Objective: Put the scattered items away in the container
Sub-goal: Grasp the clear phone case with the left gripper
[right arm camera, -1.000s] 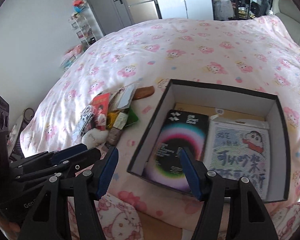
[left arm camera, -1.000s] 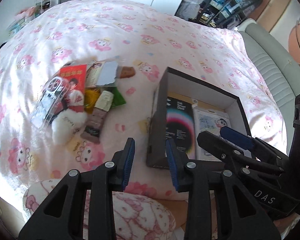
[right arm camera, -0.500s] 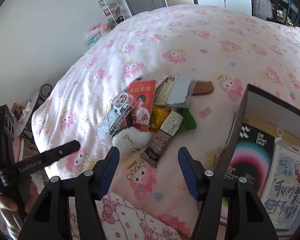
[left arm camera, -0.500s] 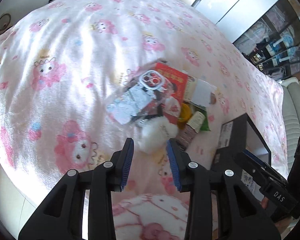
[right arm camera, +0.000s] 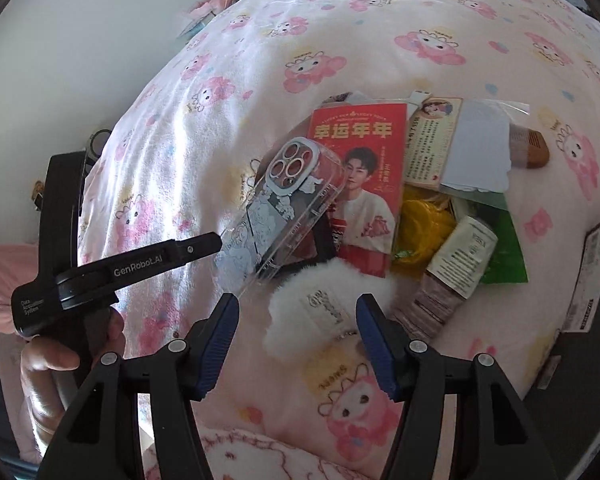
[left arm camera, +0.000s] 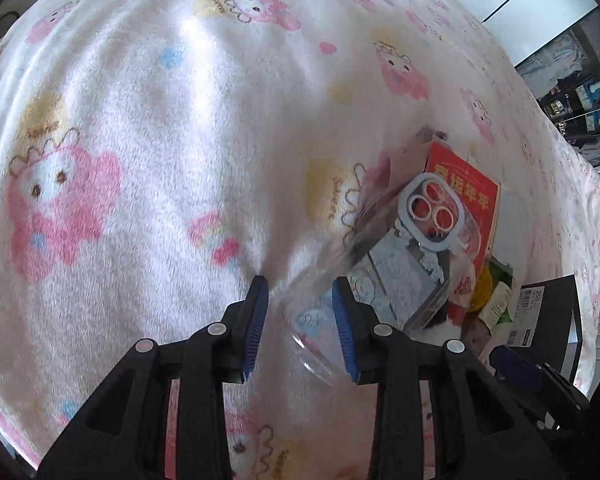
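Lying on bedspread [right arm camera: 228, 92]: one phone case [right arm camera: 284, 208], one red card [right arm camera: 364, 168], one comb [right arm camera: 528, 148].

A fleecy, matt printed blanket [right arm camera: 340, 32] is covering the bed, a glossy clear plastic phone case [right arm camera: 284, 208] is catching light beside a shiny red paper card [right arm camera: 364, 132], a fluffy white puff [right arm camera: 324, 300], and what is looking like a wooden comb [right arm camera: 530, 148].

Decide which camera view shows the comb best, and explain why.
The right wrist view: the comb lies at the pile's far edge, partly under a plastic sleeve. The left wrist view shows none of it.
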Action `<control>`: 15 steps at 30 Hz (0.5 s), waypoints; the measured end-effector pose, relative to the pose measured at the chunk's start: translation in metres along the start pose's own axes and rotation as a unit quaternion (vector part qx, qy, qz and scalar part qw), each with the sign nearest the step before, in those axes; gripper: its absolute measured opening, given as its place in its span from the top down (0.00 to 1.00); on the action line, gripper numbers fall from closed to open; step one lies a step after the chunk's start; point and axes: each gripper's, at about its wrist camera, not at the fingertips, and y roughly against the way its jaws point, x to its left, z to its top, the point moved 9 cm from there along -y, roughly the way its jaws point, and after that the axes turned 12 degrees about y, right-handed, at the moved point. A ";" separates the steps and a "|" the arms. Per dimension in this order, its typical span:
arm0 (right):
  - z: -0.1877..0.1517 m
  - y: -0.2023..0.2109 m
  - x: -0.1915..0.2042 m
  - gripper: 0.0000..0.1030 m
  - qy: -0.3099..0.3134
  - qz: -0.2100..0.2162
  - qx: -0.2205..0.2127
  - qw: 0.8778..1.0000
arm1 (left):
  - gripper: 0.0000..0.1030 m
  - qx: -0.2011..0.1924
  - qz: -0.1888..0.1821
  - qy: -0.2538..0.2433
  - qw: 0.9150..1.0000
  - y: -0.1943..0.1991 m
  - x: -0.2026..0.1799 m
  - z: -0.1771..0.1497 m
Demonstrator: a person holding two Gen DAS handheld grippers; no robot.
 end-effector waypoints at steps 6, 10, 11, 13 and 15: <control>-0.006 -0.031 -0.011 0.44 -0.020 -0.003 0.037 0.999 | 0.56 0.026 -0.019 0.014 0.999 -0.018 0.003 0.001; -0.016 -0.036 -0.016 0.44 -0.026 -0.004 0.045 0.999 | 0.55 0.103 -0.112 -0.001 0.988 -0.013 -0.018 -0.037; -0.016 -0.035 -0.017 0.44 -0.028 -0.002 0.041 0.999 | 0.55 0.101 -0.120 -0.020 0.987 -0.008 -0.024 -0.045; -0.014 -0.034 -0.018 0.44 -0.031 -0.006 0.036 0.999 | 0.55 0.070 -0.110 -0.032 0.991 0.000 -0.026 -0.044; -0.010 -0.036 -0.020 0.44 -0.033 -0.018 0.036 0.999 | 0.55 0.040 -0.083 -0.015 0.996 -0.004 -0.020 -0.023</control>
